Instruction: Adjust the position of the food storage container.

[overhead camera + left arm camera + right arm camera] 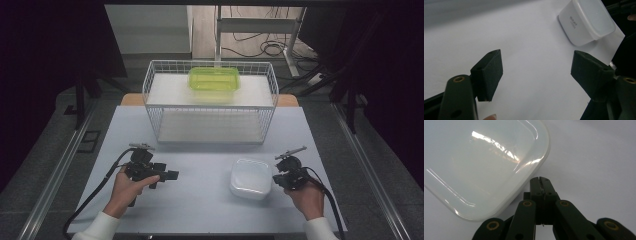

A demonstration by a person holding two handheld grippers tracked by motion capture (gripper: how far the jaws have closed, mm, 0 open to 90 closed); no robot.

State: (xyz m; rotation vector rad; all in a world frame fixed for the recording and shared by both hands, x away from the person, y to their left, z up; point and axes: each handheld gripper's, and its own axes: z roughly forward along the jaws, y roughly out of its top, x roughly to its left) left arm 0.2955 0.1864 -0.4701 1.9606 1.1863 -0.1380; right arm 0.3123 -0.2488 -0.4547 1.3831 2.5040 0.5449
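Black jaws of the right gripper (541, 180) rise closest to the lens in the right gripper view, pressed flat together with nothing between them; matte dark links with brass-coloured pins fan out below. Just off their tips, up and to their left in that view, lies the white container (481, 167): a rounded-rectangle box with a glossy, smooth lid, a raised rim and soft corners, catching bright reflections. Tips and lid edge sit very close; contact cannot be told.

Left gripper (536, 72) jaws stand wide apart, nothing between them. Pads are blocky, wedge-shaped, dull black with a faintly grainy face. Far ahead of these jaws, towards the right-hand one, the same container shows its milky, slightly translucent side wall with small dark print.

High view: white container (251, 177) rests on the pale matte surface (200, 200), just beside the right gripper (281, 176) on its inner side. Left gripper (170, 175) is well apart from the box, jaws pointing across towards it.

Beyond both pairs of jaws stands a white wire basket (210, 102), a thin-rod grid, rectangular and open-topped. On a white shelf inside it sits a translucent lime-green container (214, 80), a rounded rectangle with a glossy lid.
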